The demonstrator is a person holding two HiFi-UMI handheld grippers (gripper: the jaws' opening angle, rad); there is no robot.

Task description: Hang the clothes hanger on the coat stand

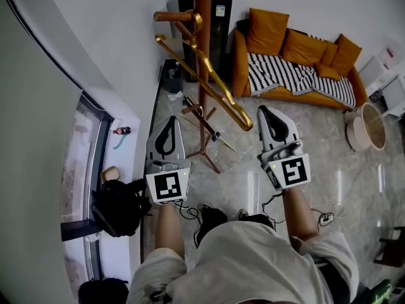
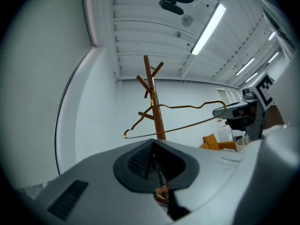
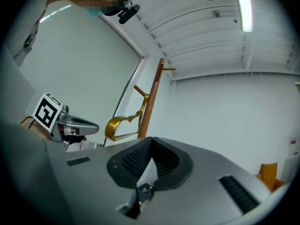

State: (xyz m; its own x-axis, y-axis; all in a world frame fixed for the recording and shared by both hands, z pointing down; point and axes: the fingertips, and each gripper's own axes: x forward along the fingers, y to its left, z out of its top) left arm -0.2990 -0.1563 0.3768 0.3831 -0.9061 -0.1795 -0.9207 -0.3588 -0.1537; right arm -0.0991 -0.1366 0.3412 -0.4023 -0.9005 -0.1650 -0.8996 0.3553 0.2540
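The wooden coat stand (image 1: 202, 56) rises in the middle of the head view. A gold clothes hanger (image 1: 209, 84) hangs slanted from one of its upper pegs (image 1: 174, 16); neither gripper touches it. My left gripper (image 1: 168, 120) is held left of the stand's foot, jaws shut and empty. My right gripper (image 1: 262, 109) sits just right of the hanger's lower end, also shut with nothing in it. In the left gripper view the hanger (image 2: 187, 108) and stand (image 2: 158, 118) show beyond the shut jaws (image 2: 152, 142). The right gripper view shows the stand (image 3: 149, 102) and the hanger's end (image 3: 116, 124).
An orange sofa (image 1: 291, 62) with a striped throw stands at the back right, and a black cabinet (image 1: 218, 11) behind the stand. A round basket (image 1: 367, 128) is at the right, a black bag (image 1: 117, 208) by the window at the left. Cables lie on the floor near my feet.
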